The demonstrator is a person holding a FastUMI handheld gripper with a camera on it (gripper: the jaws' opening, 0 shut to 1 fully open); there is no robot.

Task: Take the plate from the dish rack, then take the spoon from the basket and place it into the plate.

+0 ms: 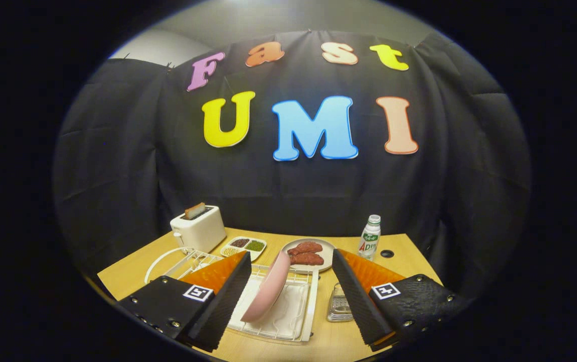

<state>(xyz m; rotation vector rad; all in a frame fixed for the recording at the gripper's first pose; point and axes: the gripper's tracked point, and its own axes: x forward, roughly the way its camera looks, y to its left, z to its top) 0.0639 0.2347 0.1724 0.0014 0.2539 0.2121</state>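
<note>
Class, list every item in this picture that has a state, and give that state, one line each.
gripper: open, fingers either side of the plate
pink plate: standing on edge in the dish rack
toaster: a slice sticking up from the slot
bottle: upright, capped
grey plate: flat, holding reddish food

The gripper (288,294) hangs over the desk (409,261) with its jaws wide apart, touching nothing. Between them a pink plate (268,289) stands on edge, tilted, in a white rack (308,306). Beyond the left finger lies a white wire basket (177,261); what it holds cannot be told. A metal grater (337,305) lies just beside the right finger. Farther back stand a toaster (198,229), a divided tray (244,247), a plate of meat (309,254) and a bottle (370,236).
</note>
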